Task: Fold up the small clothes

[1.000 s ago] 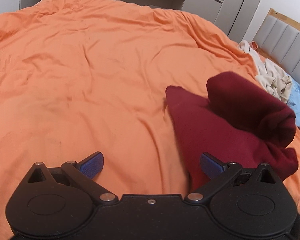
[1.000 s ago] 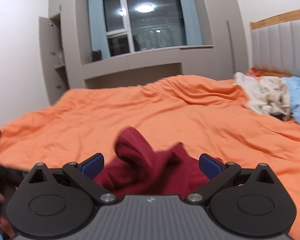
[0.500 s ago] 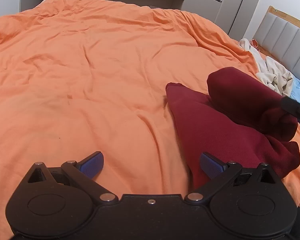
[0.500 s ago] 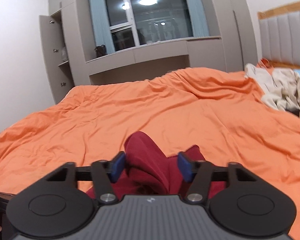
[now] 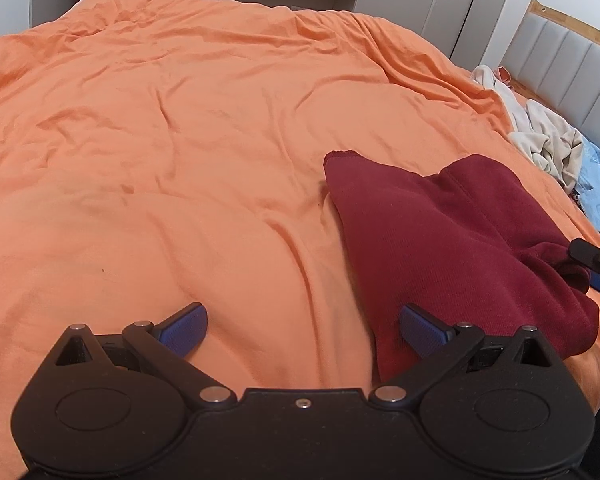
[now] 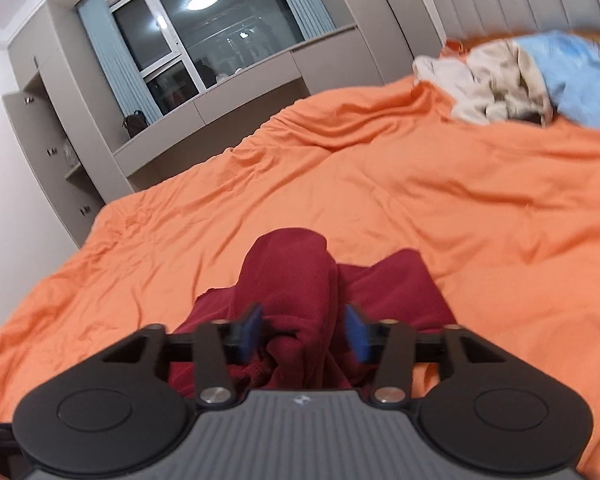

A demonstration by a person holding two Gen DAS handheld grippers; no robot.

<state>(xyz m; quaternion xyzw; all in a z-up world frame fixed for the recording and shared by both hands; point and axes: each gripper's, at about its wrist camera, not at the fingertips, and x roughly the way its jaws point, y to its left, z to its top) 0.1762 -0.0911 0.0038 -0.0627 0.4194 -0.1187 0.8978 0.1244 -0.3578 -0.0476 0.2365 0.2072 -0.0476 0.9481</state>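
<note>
A dark red knit garment (image 5: 440,240) lies on the orange duvet (image 5: 180,160), partly folded over itself. My left gripper (image 5: 303,330) is open and empty, low over the duvet, with its right finger at the garment's near edge. My right gripper (image 6: 303,332) is shut on a raised fold of the red garment (image 6: 296,280) and holds it up off the bed. It also shows at the right edge of the left wrist view (image 5: 598,268).
A heap of cream and light blue clothes (image 5: 556,156) lies by the padded headboard (image 5: 572,64); it also shows in the right wrist view (image 6: 520,80). Grey cabinets and a dark window (image 6: 212,40) stand beyond the bed.
My right gripper has closed on the raised red fold and tilted. The lifted part of the garment has dropped lower and shifted right. My left gripper has barely moved.
</note>
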